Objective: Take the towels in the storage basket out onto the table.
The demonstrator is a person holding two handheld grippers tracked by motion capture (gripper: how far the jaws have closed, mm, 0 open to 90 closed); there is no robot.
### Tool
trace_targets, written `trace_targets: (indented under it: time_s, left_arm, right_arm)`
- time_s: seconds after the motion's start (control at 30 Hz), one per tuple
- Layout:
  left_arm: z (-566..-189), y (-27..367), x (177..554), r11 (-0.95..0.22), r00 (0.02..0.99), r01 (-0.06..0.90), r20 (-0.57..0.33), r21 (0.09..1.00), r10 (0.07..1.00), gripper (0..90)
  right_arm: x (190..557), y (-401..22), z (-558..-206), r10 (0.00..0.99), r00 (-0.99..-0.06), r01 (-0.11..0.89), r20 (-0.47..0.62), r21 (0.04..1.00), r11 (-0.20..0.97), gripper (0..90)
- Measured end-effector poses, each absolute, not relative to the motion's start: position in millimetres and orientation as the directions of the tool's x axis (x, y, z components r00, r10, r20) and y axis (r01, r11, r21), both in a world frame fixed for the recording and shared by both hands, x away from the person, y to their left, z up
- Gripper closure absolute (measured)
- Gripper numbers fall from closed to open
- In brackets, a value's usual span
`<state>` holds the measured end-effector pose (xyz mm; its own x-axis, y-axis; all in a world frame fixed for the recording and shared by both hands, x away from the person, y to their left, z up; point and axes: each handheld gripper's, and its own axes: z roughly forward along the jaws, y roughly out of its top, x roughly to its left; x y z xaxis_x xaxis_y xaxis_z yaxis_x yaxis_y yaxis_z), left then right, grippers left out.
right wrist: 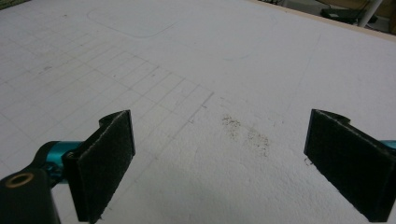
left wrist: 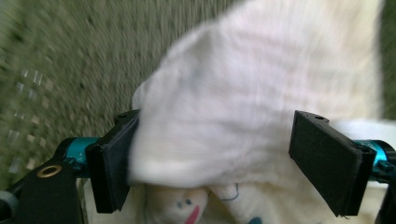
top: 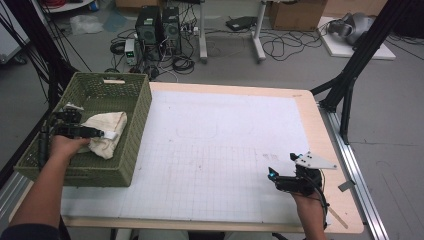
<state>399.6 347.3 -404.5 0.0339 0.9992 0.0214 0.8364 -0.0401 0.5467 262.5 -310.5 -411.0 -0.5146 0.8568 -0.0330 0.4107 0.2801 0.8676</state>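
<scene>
A cream cloth (top: pixel 107 130) lies bunched inside the green woven basket (top: pixel 142 100) at the table's left edge. My left gripper (top: pixel 85 126) reaches into the basket beside the cloth. In the left gripper view, which is blurred, the cloth (left wrist: pixel 261 79) sits between the wide-apart jaws of this gripper (left wrist: pixel 217 119); the left jaw touches it and the right jaw stands clear, with the basket wall (left wrist: pixel 70 56) behind. My right gripper (top: pixel 282 166) hovers open over the white gridded mat (top: pixel 215 150) near the front right. Nothing lies between its fingers (right wrist: pixel 222 121).
The mat (right wrist: pixel 187 56) carries faint pencil outlines and a dark smudge (right wrist: pixel 245 130). Bare wooden table edge (top: pixel 325 150) runs along the right. Beyond the table stand computer towers (top: pixel 157 25), cables, and a black frame strut (top: pixel 355 65).
</scene>
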Motion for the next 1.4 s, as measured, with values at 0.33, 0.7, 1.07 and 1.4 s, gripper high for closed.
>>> trace_targets:
  time_s: [0.33, 0.7, 1.07, 1.4]
  left_arm:
    - [-413, 345, 404, -0.059, 0.061, 0.866, 0.013, 0.497, 0.998, 27.3]
    - [-391, 356, 396, 0.016, -0.002, 0.810, -0.024, 0.587, 1.000, 73.5]
    - [-362, 357, 380, 0.101, 0.055, 0.602, -0.167, 0.792, 0.984, 73.7]
    - [-325, 353, 357, 0.107, 0.117, 0.387, -0.163, 0.916, 0.980, 73.7]
  right_arm:
    - [264, -310, -412, 0.855, -0.517, 0.423, -0.022, 0.862, 0.278, 7.9]
    - [263, -311, -412, 0.859, -0.512, 0.432, -0.009, 0.862, 0.266, 7.9]
    - [262, -312, -412, 0.862, -0.508, 0.430, -0.007, 0.865, 0.260, 7.9]
    - [261, -313, -410, 0.864, -0.504, 0.430, 0.005, 0.868, 0.247, 8.0]
